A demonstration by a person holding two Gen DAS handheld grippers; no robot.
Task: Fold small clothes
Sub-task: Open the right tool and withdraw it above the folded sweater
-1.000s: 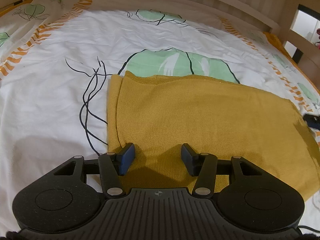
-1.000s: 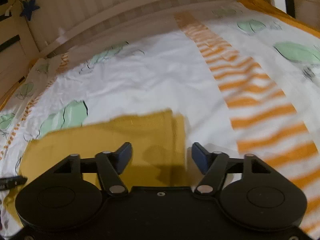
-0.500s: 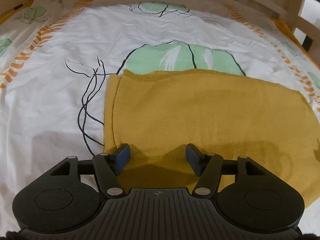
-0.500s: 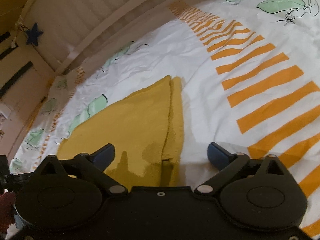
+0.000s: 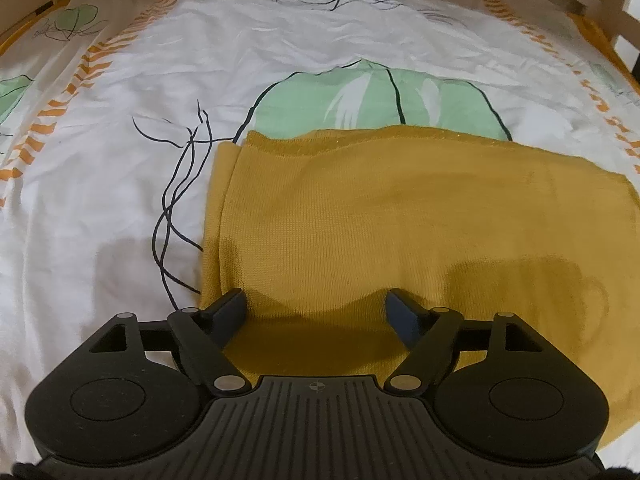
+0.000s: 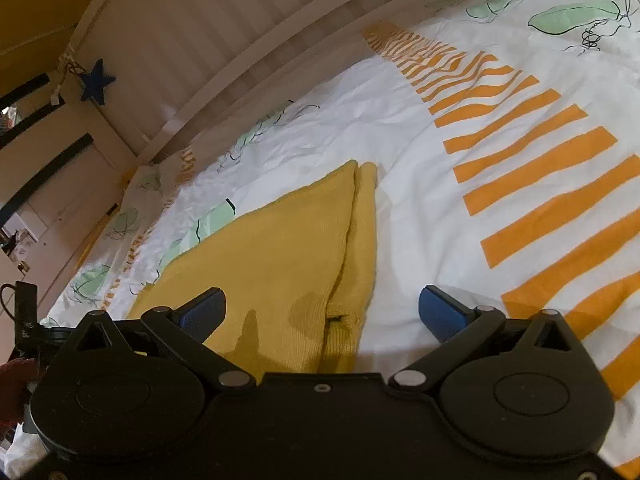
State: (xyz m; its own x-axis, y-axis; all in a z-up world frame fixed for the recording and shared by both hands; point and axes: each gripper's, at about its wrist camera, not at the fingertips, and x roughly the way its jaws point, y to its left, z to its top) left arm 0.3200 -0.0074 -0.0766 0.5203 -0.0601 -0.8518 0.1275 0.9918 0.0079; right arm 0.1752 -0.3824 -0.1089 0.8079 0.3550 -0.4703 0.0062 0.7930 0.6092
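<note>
A mustard-yellow knit garment point(image 5: 400, 216) lies flat and folded on the bed, with a folded-in strip along its left edge. My left gripper point(image 5: 316, 312) is open and empty, just above the garment's near left corner. In the right wrist view the same garment point(image 6: 276, 260) shows its right end, with a narrow folded strip along the edge. My right gripper point(image 6: 320, 312) is open wide and empty, over the garment's near right corner, its right finger above the bare sheet.
The garment lies on a white bedsheet point(image 5: 100, 184) with green leaf prints and orange stripes point(image 6: 540, 200). A wooden slatted bed rail point(image 6: 224, 52) runs along the far side. A blue star point(image 6: 96, 80) hangs at the rail's corner.
Both grippers have opened wider. The left one drew back slightly over the garment's near left corner. The right one swung and tilted, so the garment's right end now lies between its fingers.
</note>
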